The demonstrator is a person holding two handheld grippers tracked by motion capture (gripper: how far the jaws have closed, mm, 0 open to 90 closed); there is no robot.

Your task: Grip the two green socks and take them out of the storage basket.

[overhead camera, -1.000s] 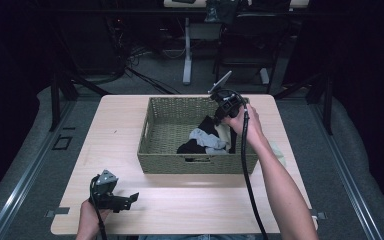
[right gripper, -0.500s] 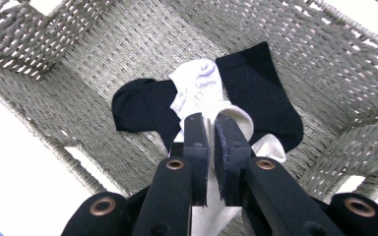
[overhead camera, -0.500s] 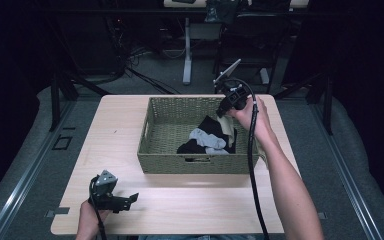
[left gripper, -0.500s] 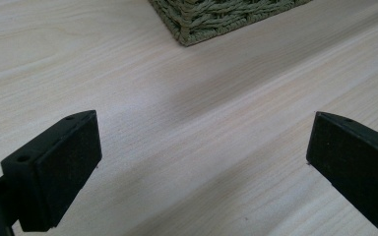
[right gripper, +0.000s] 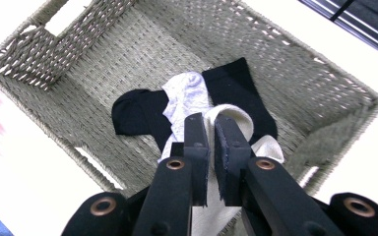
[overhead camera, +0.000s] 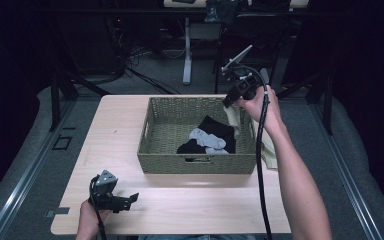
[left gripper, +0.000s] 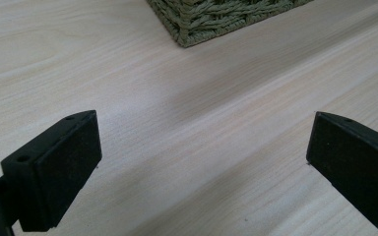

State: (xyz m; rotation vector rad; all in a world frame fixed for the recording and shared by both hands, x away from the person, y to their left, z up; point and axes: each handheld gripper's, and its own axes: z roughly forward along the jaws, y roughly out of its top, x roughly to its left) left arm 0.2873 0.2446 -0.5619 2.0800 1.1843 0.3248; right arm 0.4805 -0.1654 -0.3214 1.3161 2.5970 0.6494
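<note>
Right gripper view: cream sock [right gripper: 236, 120], limp and folded, pinched between right gripper [right gripper: 210, 129] fingers; left gripper [left gripper: 202, 162] fingers wide.

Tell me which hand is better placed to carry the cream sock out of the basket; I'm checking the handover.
Right. The right gripper is already shut on the cream sock, lifted above the basket. The left gripper sits open, low over the table in front of the basket, holding nothing.

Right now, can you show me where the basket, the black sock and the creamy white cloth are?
green woven wicker basket [overhead camera: 196, 163]: high view, on its near wall.
black sock [right gripper: 138, 114]: right gripper view, on its flat middle, inside the basket.
creamy white cloth [right gripper: 234, 117]: right gripper view, on the fold above the tool tips.
</note>
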